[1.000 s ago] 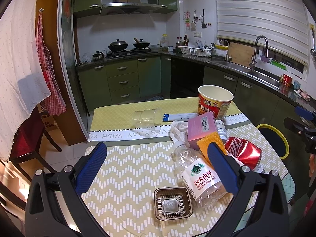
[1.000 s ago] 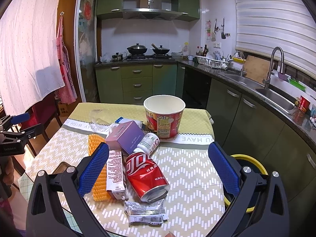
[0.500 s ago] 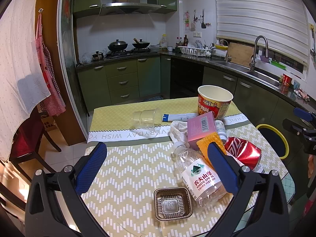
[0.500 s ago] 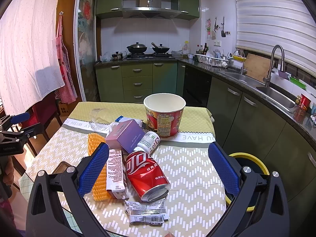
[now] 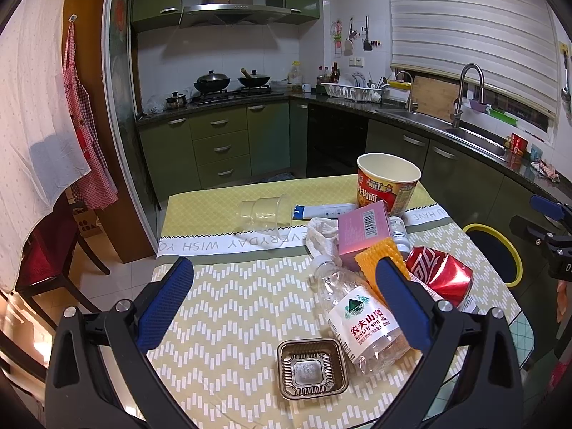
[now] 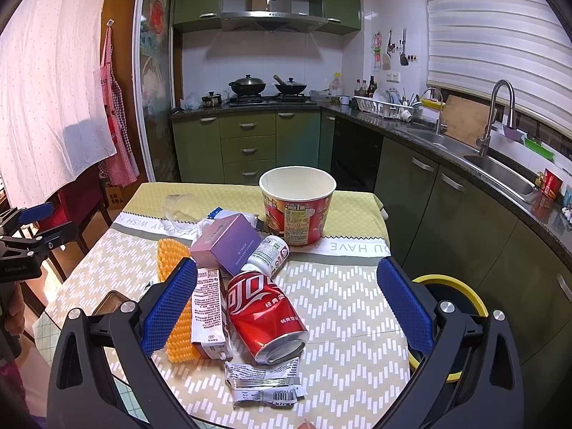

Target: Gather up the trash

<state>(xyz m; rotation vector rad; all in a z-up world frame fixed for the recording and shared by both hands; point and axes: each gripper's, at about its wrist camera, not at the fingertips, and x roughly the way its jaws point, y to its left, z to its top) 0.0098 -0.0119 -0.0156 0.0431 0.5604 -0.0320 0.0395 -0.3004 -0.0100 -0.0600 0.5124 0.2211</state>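
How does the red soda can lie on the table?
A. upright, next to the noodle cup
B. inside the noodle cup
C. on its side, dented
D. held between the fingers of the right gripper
C: the red soda can lies on its side, dented, its end facing the right wrist camera.

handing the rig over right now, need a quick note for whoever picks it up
Left gripper: open, empty, above the table.
Right gripper: open, empty, over the red can.
All trash lies on the table: noodle cup, purple box, water bottle, brown tray, silver wrapper, clear cup.
Yellow-rimmed bin stands beside the table.
Nothing picked up yet; everything remains.
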